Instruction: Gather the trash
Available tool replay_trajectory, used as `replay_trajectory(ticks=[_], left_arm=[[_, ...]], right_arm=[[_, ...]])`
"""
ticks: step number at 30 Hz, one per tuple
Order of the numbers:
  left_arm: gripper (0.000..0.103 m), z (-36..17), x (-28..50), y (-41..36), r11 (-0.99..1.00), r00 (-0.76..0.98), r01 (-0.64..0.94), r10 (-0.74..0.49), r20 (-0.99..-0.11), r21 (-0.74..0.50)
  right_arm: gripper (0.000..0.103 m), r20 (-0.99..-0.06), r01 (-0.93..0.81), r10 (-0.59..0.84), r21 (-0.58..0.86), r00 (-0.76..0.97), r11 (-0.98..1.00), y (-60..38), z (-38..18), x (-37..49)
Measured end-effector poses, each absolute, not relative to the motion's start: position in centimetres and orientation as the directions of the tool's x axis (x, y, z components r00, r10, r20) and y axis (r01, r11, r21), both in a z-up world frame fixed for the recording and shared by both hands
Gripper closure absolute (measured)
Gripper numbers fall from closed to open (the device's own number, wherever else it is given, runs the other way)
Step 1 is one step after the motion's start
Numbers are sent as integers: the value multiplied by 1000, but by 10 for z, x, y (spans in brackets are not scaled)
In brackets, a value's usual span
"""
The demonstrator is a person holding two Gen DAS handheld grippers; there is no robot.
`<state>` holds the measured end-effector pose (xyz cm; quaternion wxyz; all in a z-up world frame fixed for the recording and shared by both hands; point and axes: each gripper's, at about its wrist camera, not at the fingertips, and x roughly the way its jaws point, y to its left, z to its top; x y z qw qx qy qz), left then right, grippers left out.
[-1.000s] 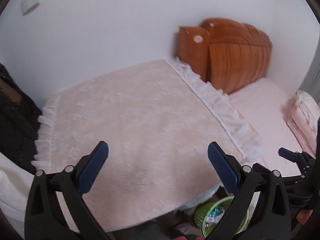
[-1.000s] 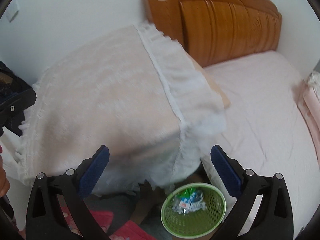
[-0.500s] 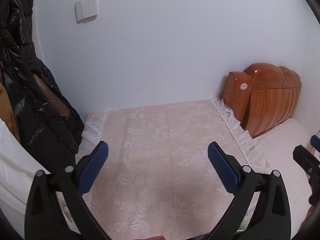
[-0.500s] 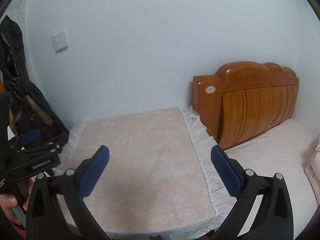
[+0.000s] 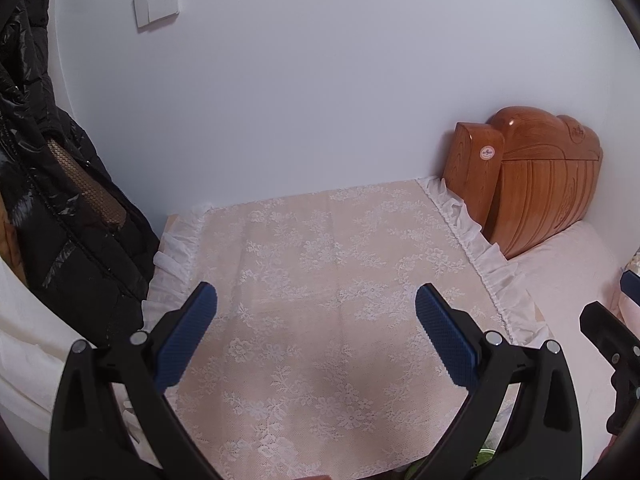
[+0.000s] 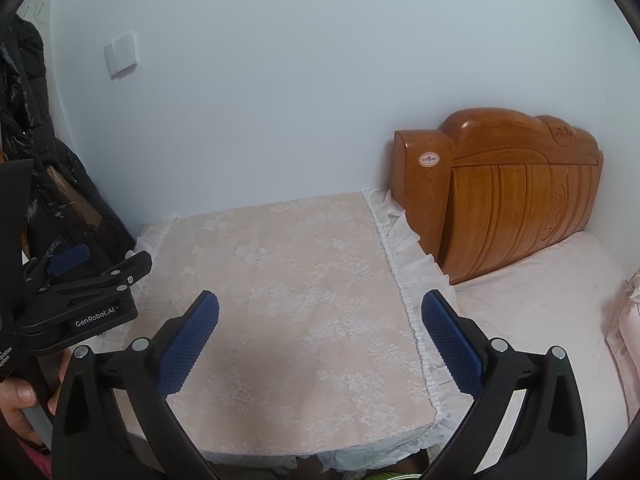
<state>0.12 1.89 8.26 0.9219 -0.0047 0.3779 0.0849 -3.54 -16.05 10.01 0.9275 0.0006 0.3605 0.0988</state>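
My left gripper (image 5: 316, 294) hangs open over the table's lace cloth (image 5: 320, 248), with nothing between its blue pads. My right gripper (image 6: 320, 300) is open too and holds nothing, above the same cloth (image 6: 288, 280). In the right wrist view the left gripper (image 6: 104, 260) shows at the left edge, with a hand (image 6: 20, 400) under it. The left wrist view catches the right gripper (image 5: 612, 300) at its right edge. Only a thin sliver of the green basket (image 5: 486, 458) peeks out at the bottom, below the table's front edge. I can make out no piece of trash.
A wooden headboard (image 6: 512, 196) and a pink bed (image 6: 540, 304) stand right of the table. A black jacket (image 5: 60, 208) hangs at the left. Behind the table is a white wall with a light switch (image 5: 156, 0).
Both views have swung up from the table's front edge and the green basket with trash to look level across the tabletop. The basket has dropped almost out of view. Both grippers stayed open.
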Motion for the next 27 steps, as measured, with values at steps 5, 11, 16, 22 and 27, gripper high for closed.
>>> replay_trajectory(ticks=[5, 11, 16, 22, 27], left_arm=[[8, 81, 3, 18, 987, 696, -152, 146, -703, 55], [8, 78, 4, 17, 988, 691, -147, 142, -709, 54], [8, 76, 5, 16, 989, 687, -138, 134, -714, 53], [8, 76, 4, 14, 989, 688, -133, 136, -712, 60], [8, 76, 4, 13, 989, 687, -134, 137, -714, 61]], right_arm=[[2, -674, -176, 178, 72, 717, 982, -165, 97, -34], [2, -679, -164, 168, 71, 714, 984, -168, 95, -33], [2, -684, -160, 163, 69, 711, 985, -169, 93, -33], [2, -686, -155, 158, 67, 711, 986, -170, 92, -33], [2, -689, -154, 157, 67, 708, 986, -171, 91, -34]])
